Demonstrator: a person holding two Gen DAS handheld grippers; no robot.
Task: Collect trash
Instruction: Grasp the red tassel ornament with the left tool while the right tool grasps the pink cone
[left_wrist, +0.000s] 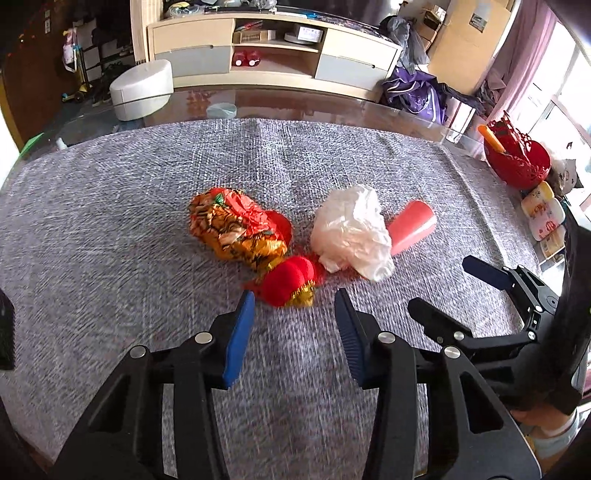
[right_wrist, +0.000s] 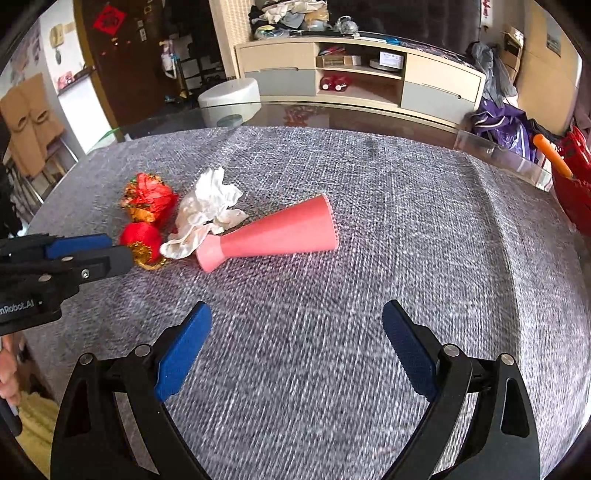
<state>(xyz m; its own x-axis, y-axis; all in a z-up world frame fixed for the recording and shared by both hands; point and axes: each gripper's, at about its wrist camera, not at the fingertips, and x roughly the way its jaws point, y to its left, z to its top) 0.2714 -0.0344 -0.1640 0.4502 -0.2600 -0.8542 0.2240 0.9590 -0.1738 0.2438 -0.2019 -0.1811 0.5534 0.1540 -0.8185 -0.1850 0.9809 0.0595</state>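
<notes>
On the grey cloth lies a small heap: a crumpled gold-and-red wrapper, a red ball with gold trim, a crumpled white tissue and a pink cone-shaped cup on its side. My left gripper is open, its blue fingertips reaching the near side of the red ball without pressing on it. Wide open and empty, my right gripper hovers over bare cloth, nearer to me than the pink cup.
The grey cloth covers a glass table whose far rim shows bare. A red basket holding an orange tool and some small bottles stand at the right edge. A white stool and a low cabinet lie beyond.
</notes>
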